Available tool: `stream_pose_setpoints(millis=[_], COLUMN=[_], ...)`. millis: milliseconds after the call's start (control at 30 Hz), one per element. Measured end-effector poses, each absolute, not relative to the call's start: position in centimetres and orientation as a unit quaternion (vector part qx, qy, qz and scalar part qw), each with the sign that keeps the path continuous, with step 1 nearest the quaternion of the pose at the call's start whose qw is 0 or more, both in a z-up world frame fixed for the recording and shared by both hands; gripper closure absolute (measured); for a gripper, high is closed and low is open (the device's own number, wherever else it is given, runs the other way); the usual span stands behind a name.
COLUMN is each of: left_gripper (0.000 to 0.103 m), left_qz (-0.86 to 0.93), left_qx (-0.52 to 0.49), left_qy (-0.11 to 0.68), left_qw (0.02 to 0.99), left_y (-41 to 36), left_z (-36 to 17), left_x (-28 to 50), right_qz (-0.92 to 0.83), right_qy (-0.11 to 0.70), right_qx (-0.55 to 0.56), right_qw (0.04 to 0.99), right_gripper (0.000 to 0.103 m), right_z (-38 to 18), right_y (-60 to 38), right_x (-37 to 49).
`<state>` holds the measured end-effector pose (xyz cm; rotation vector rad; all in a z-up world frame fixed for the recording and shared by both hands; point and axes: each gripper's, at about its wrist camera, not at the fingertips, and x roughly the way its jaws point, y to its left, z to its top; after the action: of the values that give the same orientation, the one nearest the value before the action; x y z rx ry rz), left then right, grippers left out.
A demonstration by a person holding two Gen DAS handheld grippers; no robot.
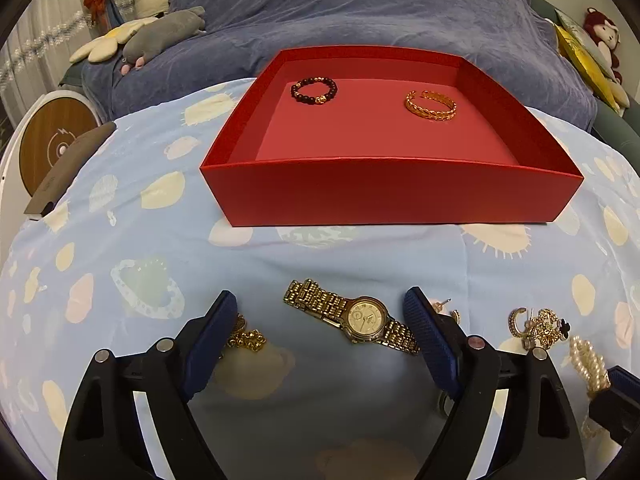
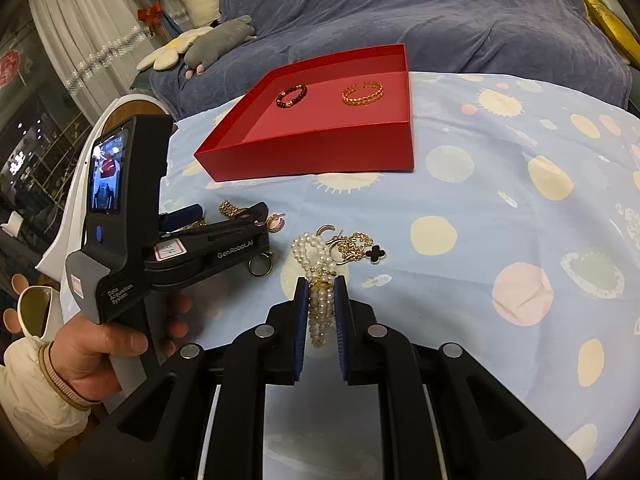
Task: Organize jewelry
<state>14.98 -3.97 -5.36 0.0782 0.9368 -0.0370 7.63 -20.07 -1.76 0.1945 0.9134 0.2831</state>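
Gold watch (image 1: pixel 356 318) lies slantwise between my left gripper's (image 1: pixel 320 304) wide-spread jaws, band running pad to pad, while my right gripper (image 2: pixel 321 286) clamps pearl bracelet (image 2: pixel 318 276)

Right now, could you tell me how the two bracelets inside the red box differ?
The beaded bracelet is dark, a closed loop of round beads; the gold bracelet is bright, an open cuff of leaf-like links. The beaded one lies toward the red box's left, the gold one right. Both lie flat and apart.
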Motion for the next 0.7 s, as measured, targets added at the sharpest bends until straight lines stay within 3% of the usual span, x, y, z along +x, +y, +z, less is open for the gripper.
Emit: stream_pose_setpoints(millis=[300,700], left_gripper=[0.025,0.065], left_qz=[-0.029,-0.071], left_qx=[0.025,0.045], left_qy=[0.461,0.454], left_qw=[0.886,0.887], left_y=[-1.3,-1.5], left_z=[-5.4,-4.9], left_x=[13.3,11.7], right_qz=[0.142,0.154], right_qy=[0.437,0.44], right_qx=[0.094,0.084], right_qw=[0.883,0.881], right_gripper=[0.091,0.091], right_z=[-1.4,-1.5], right_y=[-19.8,-18.1], right_x=[7.3,7.7])
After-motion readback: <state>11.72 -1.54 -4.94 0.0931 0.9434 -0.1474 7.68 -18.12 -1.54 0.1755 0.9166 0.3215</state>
